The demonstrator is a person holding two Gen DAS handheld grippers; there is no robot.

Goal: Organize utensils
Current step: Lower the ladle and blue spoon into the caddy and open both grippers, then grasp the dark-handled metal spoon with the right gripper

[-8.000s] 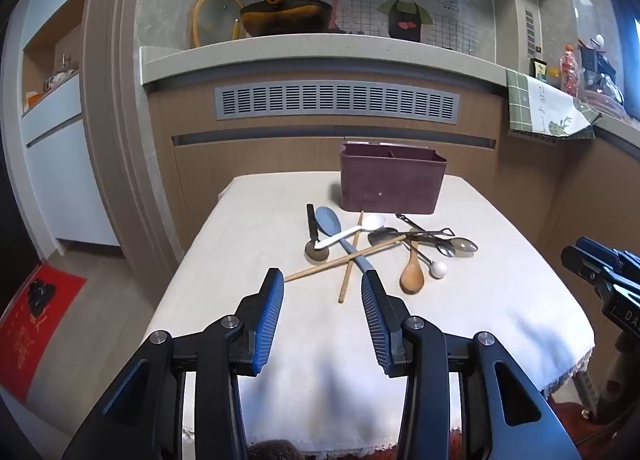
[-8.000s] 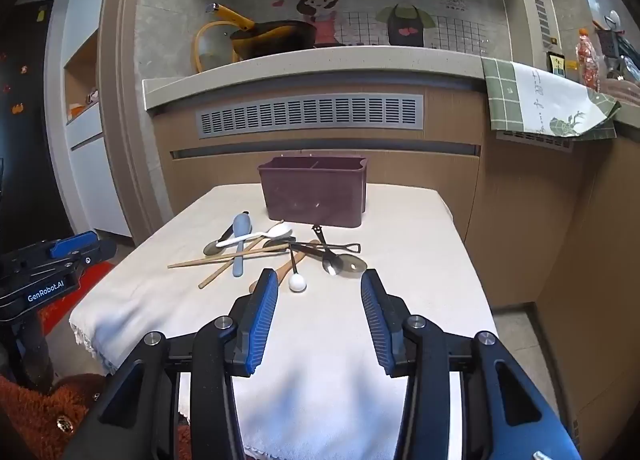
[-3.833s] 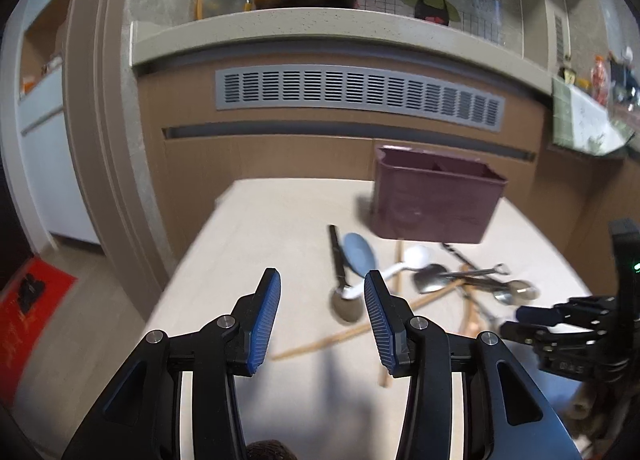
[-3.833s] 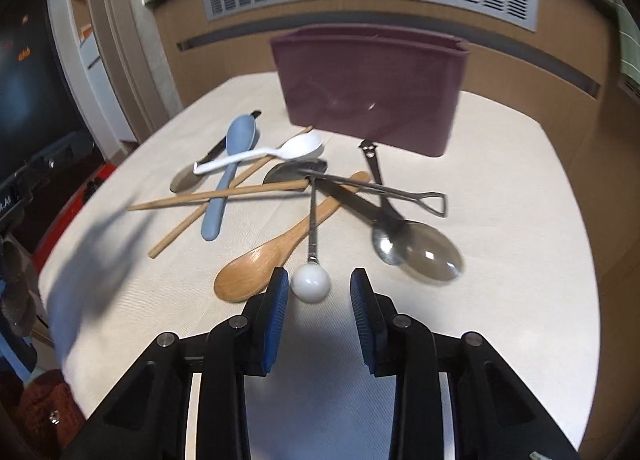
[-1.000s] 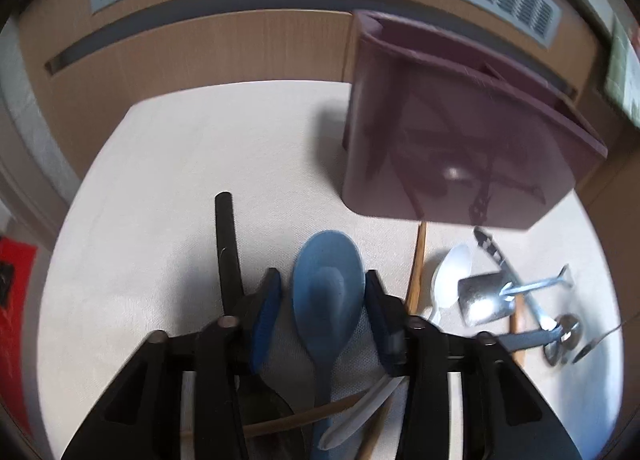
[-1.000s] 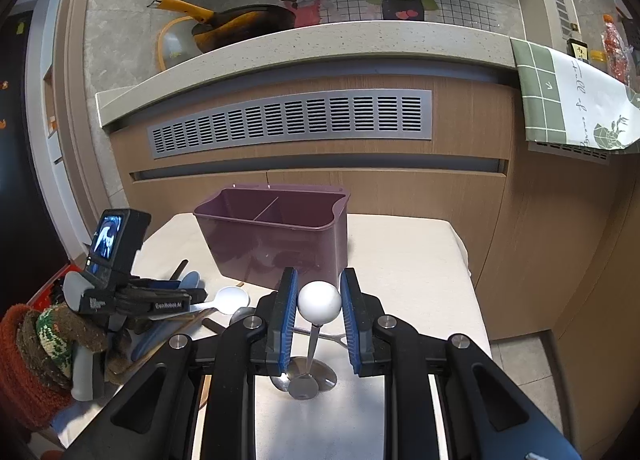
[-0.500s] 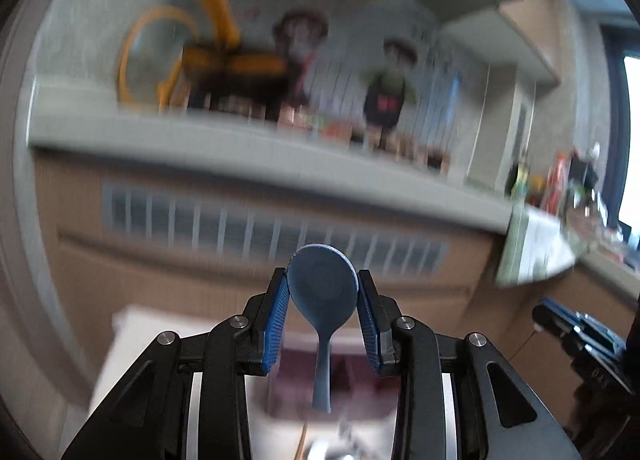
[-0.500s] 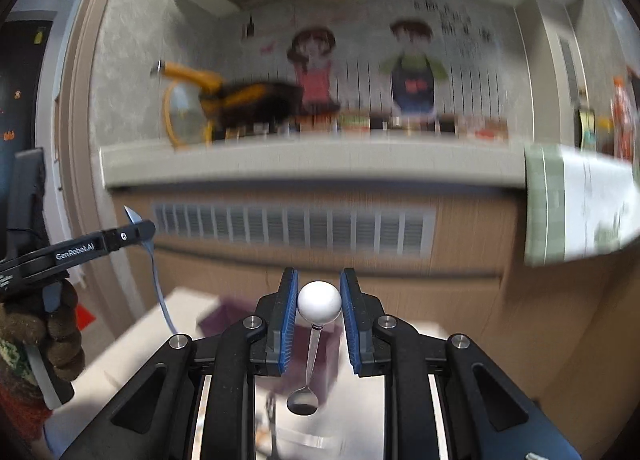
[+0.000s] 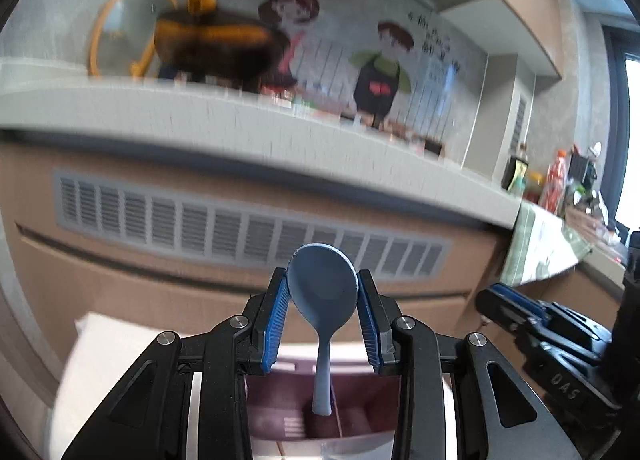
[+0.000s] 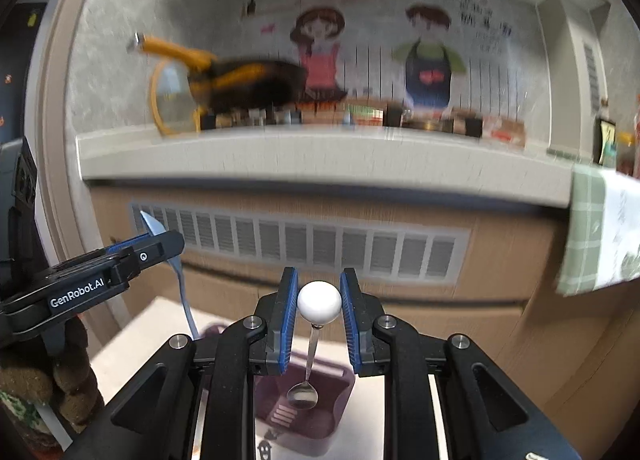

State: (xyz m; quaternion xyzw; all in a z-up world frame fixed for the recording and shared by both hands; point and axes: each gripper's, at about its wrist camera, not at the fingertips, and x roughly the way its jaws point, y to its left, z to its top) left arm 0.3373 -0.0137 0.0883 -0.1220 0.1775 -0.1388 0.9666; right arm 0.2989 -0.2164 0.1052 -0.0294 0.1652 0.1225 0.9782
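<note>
My left gripper (image 9: pixel 322 292) is shut on the blue spoon (image 9: pixel 322 292), clamped by its bowl, with the handle hanging down over the maroon utensil box (image 9: pixel 320 416). In the right wrist view my right gripper (image 10: pixel 319 302) is shut on the white ball end (image 10: pixel 319 302) of a metal spoon whose bowl (image 10: pixel 303 396) dangles above the same maroon utensil box (image 10: pixel 320 420). The left gripper (image 10: pixel 120 256) shows at the left of that view with the blue spoon (image 10: pixel 182 288) hanging from it. The right gripper's body (image 9: pixel 532 324) appears at the right of the left wrist view.
The box stands on a white-clothed table (image 10: pixel 148 336). Behind it is a wooden counter front with a grey vent grille (image 9: pixel 240 232) and a stone counter top (image 10: pixel 320 156) holding a dark pan with a yellow handle (image 10: pixel 248 80). A green checked towel (image 10: pixel 596 236) hangs at right.
Both grippers have risen with their spoons off the table. The views tipped up from the table and box toward the counter and wall, and the spoons now hang over the box.
</note>
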